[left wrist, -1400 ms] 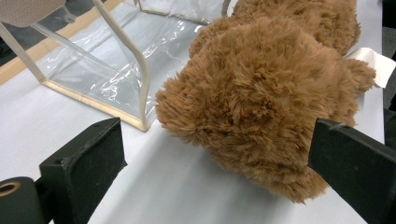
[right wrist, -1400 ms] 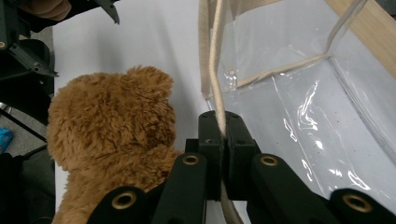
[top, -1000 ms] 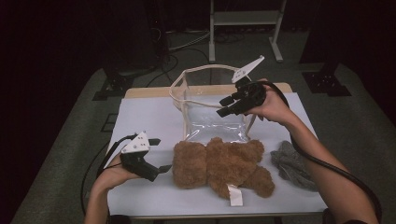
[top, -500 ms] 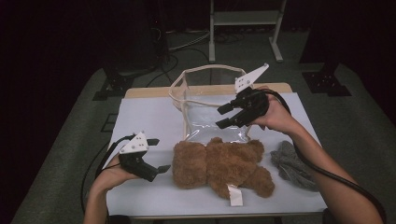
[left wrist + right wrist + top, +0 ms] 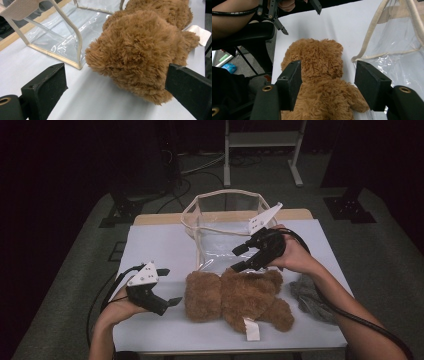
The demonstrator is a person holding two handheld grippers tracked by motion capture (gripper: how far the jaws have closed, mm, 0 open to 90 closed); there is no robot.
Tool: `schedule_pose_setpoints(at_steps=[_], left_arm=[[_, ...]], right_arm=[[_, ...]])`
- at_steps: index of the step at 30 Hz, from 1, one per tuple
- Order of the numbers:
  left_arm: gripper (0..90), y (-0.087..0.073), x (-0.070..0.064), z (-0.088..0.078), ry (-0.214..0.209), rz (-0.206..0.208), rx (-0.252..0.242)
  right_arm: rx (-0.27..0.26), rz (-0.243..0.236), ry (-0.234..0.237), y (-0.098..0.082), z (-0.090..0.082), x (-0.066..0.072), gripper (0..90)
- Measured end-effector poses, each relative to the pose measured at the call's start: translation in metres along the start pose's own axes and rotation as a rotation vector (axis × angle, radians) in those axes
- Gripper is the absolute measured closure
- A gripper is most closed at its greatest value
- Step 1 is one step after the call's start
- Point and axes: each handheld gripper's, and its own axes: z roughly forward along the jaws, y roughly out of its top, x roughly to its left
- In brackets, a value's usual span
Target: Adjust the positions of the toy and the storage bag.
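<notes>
A brown teddy bear point(image 5: 235, 297) lies on its side on the white table top point(image 5: 160, 245), with a white tag point(image 5: 251, 329) at its near edge. Behind it stands a clear bag with beige trim point(image 5: 220, 235), its top open. My left gripper point(image 5: 170, 286) rests open just left of the bear's head point(image 5: 140, 55), which sits apart between the wide jaws point(image 5: 116, 75). My right gripper point(image 5: 235, 260) hovers over the bear's back at the bag's front wall. Its jaws point(image 5: 328, 72) have just been opening and stand open above the fur point(image 5: 319, 75), not pressing on it.
A crumpled grey cloth point(image 5: 307, 295) lies right of the bear, under my right forearm. The table's wooden far edge point(image 5: 160, 218) shows behind the bag. A metal stand point(image 5: 260, 140) is on the dark floor beyond.
My right gripper has come down and nearer, from over the bag's front to just above the bear, and its jaws stand wider. The left gripper and the bear have not moved.
</notes>
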Motion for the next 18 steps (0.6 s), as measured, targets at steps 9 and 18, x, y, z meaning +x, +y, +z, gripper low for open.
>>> schedule_pose_setpoints(at_steps=[9, 18], left_arm=[[3.1, -0.001, 0.002, 0.001, -0.001, 0.000, 0.007], [3.1, 0.000, 0.002, 0.001, -0.006, 0.003, 0.007]], right_arm=[[0.025, 0.006, 0.016, -0.009, 0.014, 0.003, 33.3], [0.086, 0.020, 0.036, -0.027, 0.036, 0.012, 28.9]])
